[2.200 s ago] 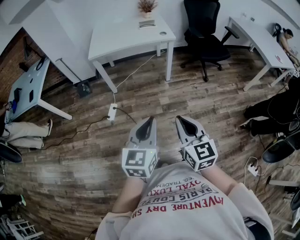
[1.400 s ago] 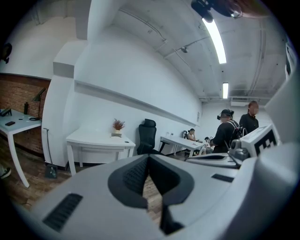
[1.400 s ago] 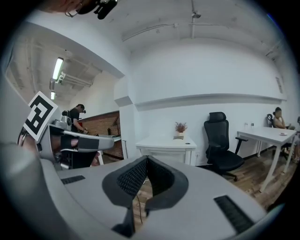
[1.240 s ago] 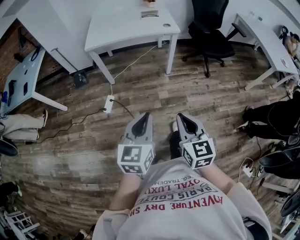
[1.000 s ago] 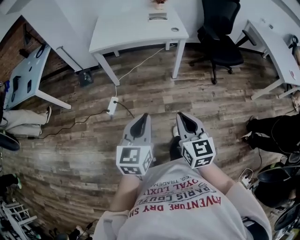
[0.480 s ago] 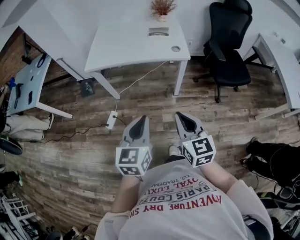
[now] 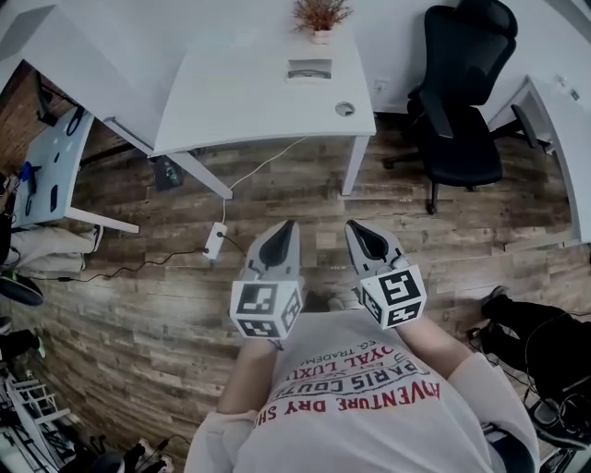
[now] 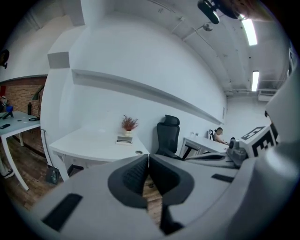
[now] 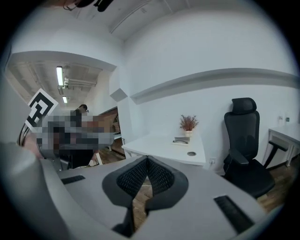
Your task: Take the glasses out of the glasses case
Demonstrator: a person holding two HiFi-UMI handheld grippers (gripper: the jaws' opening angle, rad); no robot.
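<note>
A small flat case (image 7: 308,69) lies at the far side of the white table (image 7: 249,102), just in front of a potted plant (image 7: 319,17). It is too small to tell whether it is open. It also shows in the left gripper view as the case (image 8: 124,139) and in the right gripper view as the case (image 9: 182,140). My left gripper (image 7: 287,226) and right gripper (image 7: 355,226) are held side by side in front of the body, over the wooden floor and well short of the table. Both are shut with nothing between the jaws: left gripper (image 8: 148,157), right gripper (image 9: 147,158).
A black office chair (image 7: 464,92) stands right of the table. A power strip (image 7: 214,240) with cables lies on the floor by the table's left leg. Another desk (image 7: 51,166) stands at the left. A seated person's legs (image 7: 536,323) are at the right.
The view has moved forward across the floor: the white table and the chair have come nearer. Both grippers stay shut in front of the body.
</note>
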